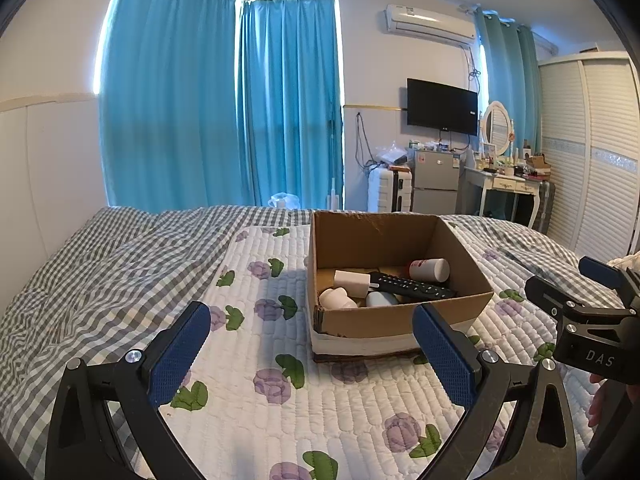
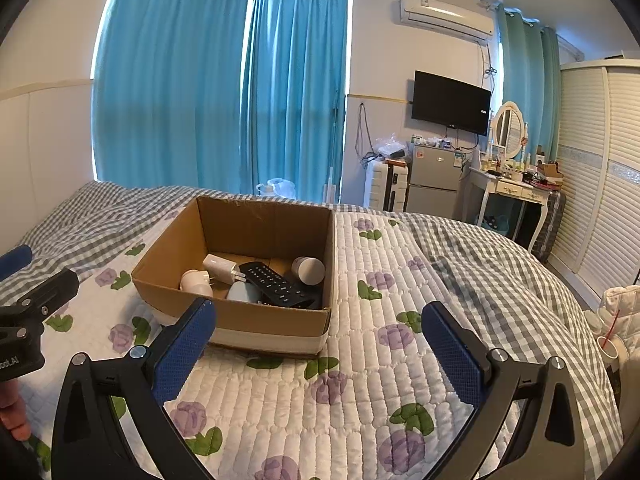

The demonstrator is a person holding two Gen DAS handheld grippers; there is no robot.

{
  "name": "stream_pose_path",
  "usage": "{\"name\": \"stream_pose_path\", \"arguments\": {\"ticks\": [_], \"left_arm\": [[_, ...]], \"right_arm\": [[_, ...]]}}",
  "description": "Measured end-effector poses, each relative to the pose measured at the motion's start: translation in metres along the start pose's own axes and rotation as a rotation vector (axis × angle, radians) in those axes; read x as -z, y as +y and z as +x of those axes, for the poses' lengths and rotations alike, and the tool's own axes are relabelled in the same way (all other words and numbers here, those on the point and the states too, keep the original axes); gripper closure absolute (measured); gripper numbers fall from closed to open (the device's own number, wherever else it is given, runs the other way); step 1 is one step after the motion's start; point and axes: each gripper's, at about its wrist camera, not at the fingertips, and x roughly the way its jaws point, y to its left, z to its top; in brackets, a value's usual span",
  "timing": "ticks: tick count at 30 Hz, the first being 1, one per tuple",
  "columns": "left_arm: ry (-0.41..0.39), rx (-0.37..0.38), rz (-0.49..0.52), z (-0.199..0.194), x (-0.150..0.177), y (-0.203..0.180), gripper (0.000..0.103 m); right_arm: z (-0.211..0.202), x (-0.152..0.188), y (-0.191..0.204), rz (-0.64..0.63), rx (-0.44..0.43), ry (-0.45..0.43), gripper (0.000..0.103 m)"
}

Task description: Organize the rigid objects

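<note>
Cardboard box [image 1: 394, 322] holding the black remote [image 1: 412, 285] sits just beyond both empty, wide-apart grippers, left gripper [image 1: 316, 354] and right gripper [image 2: 320, 350].

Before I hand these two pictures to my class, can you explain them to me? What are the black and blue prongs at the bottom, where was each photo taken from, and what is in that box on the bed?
No robot here: a person holds a two-finger gripper in each hand, each with a fisheye camera looking along its fingers. One picture comes from the left gripper, the other from the right gripper; the blue-padded prongs are their fingers. Both are open and hold nothing.

On the flowered quilt sits an open cardboard box. Inside lie a black remote control, a white charger plug, a white bottle with a red label, another white container and a pale blue item, partly hidden.
</note>
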Motion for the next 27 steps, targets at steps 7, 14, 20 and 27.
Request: {"name": "stream_pose_path", "arguments": {"ticks": [7, 14, 20, 27], "left_arm": [[0.006, 0.008, 0.006, 0.0001, -0.0002, -0.0011, 0.000], [-0.010, -0.004, 0.023, -0.0015, 0.0000, -0.0041, 0.000], [-0.006, 0.000, 0.024, -0.0011, 0.0000, -0.0041, 0.000], [0.000, 0.011, 0.014, 0.0003, 0.0004, -0.0026, 0.000]], "right_arm": [[0.0021, 0.0005, -0.0017, 0.009, 0.007, 0.010, 0.000], [0.0060, 0.0015, -0.0039, 0.025, 0.001, 0.038, 0.000], [0.0064, 0.0019, -0.0033, 0.024, 0.006, 0.040, 0.000], [0.0074, 0.0025, -0.0025, 0.019, 0.012, 0.042, 0.000]]}}
